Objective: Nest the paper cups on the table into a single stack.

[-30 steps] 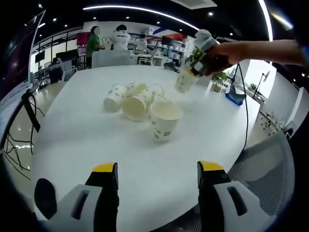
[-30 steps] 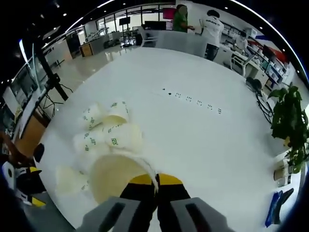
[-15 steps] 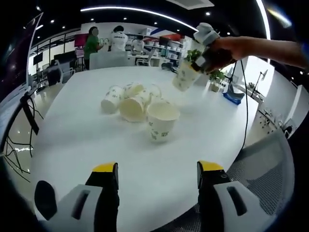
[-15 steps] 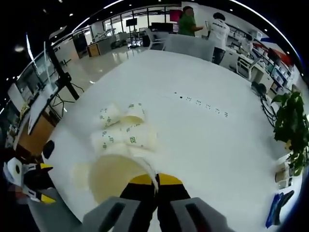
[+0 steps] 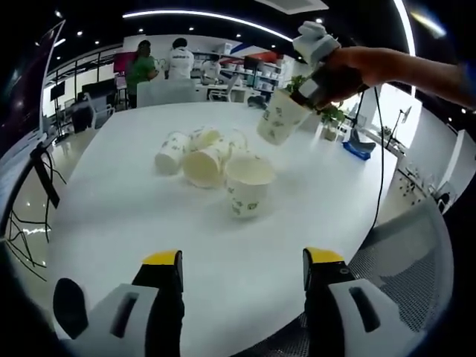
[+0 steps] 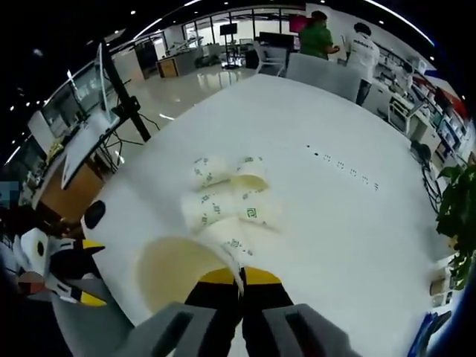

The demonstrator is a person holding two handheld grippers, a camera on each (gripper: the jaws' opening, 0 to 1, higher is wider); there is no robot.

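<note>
Right tongs (image 6: 239, 286) are clenched on the rim of a paper cup (image 6: 178, 271), their yellow-tipped jaws pressed together over the cup's edge, so that the cup's cream inside faces the right gripper view. In the left gripper view the same tongs (image 5: 309, 83) show high above the white round counter (image 5: 134, 223), held by a person's hand (image 5: 349, 71), with the held cup (image 5: 281, 117) hanging tilted in the air, its green-printed wall turned toward the camera.

Left tongs (image 5: 242, 260) are released, the two yellow-tipped jaws standing well apart low over the near edge of the counter, with nothing between them. They also show at the left edge of the right gripper view (image 6: 71, 275).

An upright cup (image 5: 248, 186) stands on the counter, mouth up, below and a little nearer than the held cup. Just behind the upright cup, and touching it or nearly so, a cluster of cups lying on their sides (image 5: 197, 152) rests on the counter; in the right gripper view these lying cups (image 6: 227, 197) sit just beyond the held cup's rim.

Beyond the counter's far side, people in green and white tops (image 5: 160, 63) stand near desks. A potted plant (image 6: 457, 223) shows at the counter's edge in the right gripper view.
</note>
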